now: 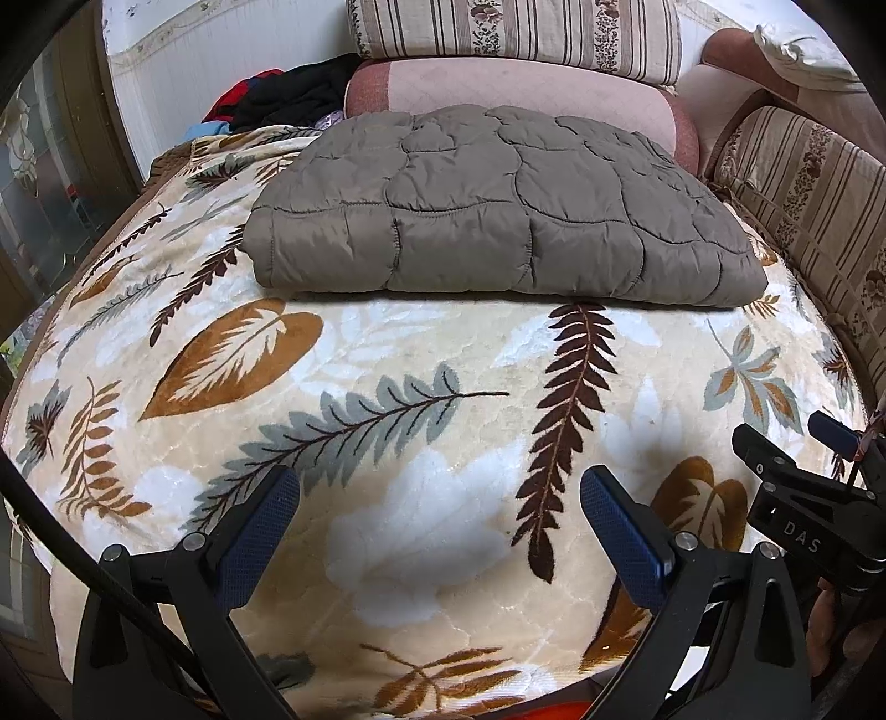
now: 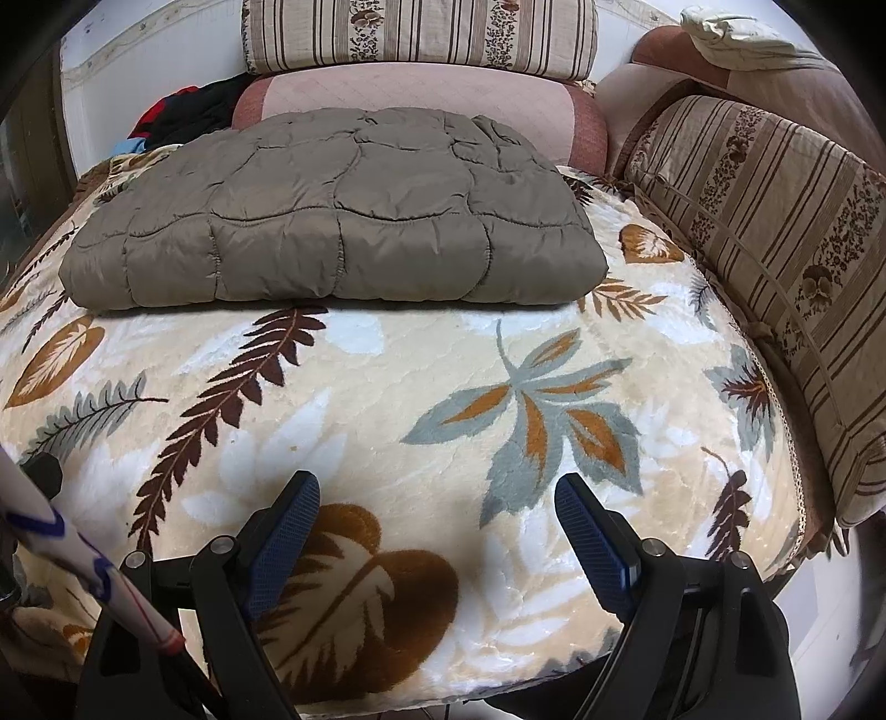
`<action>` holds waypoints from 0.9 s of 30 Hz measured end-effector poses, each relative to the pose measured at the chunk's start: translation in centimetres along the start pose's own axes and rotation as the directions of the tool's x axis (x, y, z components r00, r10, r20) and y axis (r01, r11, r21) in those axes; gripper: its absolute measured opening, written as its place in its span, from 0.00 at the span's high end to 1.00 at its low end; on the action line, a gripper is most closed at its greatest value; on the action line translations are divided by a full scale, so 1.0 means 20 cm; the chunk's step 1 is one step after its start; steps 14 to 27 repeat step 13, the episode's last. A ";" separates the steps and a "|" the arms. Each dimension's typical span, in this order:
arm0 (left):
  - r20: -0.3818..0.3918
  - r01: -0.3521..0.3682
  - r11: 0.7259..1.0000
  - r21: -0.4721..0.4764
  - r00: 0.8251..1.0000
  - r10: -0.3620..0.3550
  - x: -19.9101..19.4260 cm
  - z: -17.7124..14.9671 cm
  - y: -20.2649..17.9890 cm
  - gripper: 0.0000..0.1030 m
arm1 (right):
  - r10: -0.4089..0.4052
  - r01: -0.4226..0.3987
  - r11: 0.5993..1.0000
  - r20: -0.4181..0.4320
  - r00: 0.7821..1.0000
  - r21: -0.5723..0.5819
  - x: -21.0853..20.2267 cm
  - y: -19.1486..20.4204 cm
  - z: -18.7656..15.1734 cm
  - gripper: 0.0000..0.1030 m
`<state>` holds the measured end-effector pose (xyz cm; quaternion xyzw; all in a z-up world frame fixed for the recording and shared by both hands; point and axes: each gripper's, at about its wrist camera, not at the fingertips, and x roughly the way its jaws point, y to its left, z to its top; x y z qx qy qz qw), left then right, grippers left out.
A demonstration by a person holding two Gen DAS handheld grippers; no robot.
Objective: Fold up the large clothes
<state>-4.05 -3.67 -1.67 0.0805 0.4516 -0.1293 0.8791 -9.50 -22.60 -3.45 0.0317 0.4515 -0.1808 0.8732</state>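
A grey-brown quilted garment (image 1: 498, 210) lies folded into a flat rectangle at the far side of a bed covered by a cream blanket with leaf prints (image 1: 387, 354). It also shows in the right wrist view (image 2: 332, 216). My left gripper (image 1: 440, 487) is open and empty, held over the near part of the blanket, well short of the garment. My right gripper (image 2: 437, 495) is open and empty too, over the near blanket, apart from the garment. The right gripper's body (image 1: 803, 487) shows at the right edge of the left wrist view.
Striped floral cushions (image 2: 421, 33) and a pink bolster (image 2: 421, 105) line the far side. Another striped cushion (image 2: 775, 221) runs along the right. A heap of dark and red clothes (image 1: 277, 99) sits at the far left corner. The bed's near edge (image 2: 443, 687) is just below my grippers.
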 end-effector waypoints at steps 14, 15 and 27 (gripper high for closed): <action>-0.024 0.007 1.000 -0.006 1.000 -0.007 0.03 0.01 0.01 0.02 | 0.006 -0.006 1.000 -0.012 1.000 -0.006 0.02 0.01 0.00 0.13; -0.024 0.007 1.000 -0.006 1.000 -0.007 0.03 0.01 0.01 0.02 | 0.006 -0.006 1.000 -0.012 1.000 -0.006 0.02 0.01 0.00 0.13; -0.024 0.007 1.000 -0.006 1.000 -0.007 0.03 0.01 0.01 0.02 | 0.006 -0.006 1.000 -0.012 1.000 -0.006 0.02 0.01 0.00 0.13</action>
